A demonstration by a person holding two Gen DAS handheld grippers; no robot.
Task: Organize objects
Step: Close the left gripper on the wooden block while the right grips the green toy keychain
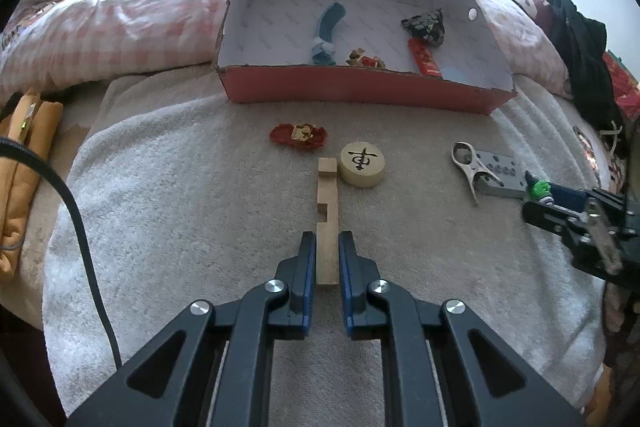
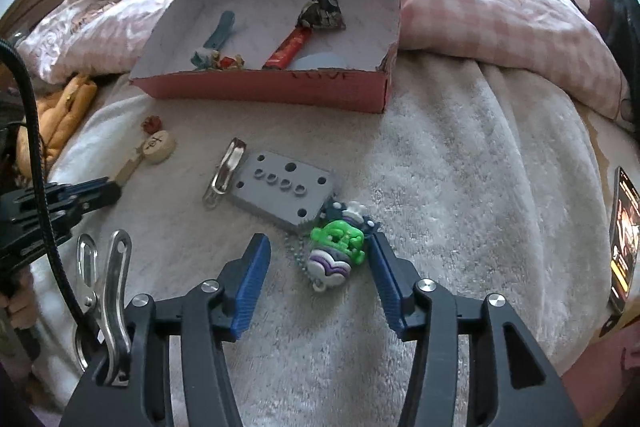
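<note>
Two neighbours crowd the charm (image 2: 338, 247) — grey plate (image 2: 282, 189), metal clip (image 2: 226, 167).

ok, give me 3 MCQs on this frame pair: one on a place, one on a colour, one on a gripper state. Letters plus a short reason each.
1. Where does the round game piece lie?
A. inside the red box
B. on the towel beside the wooden block
C. on the grey plate

2. What colour are the outer walls of the box?
A. red
B. blue
C. green

3. How does the left gripper stand?
A. wide open over the towel
B. shut on the wooden block
C. shut on the metal clip

Answers: 1 B, it rests on the towel against the block's far end. 2 A, the front wall shows red. 3 B, both blue pads press the block's sides.
</note>
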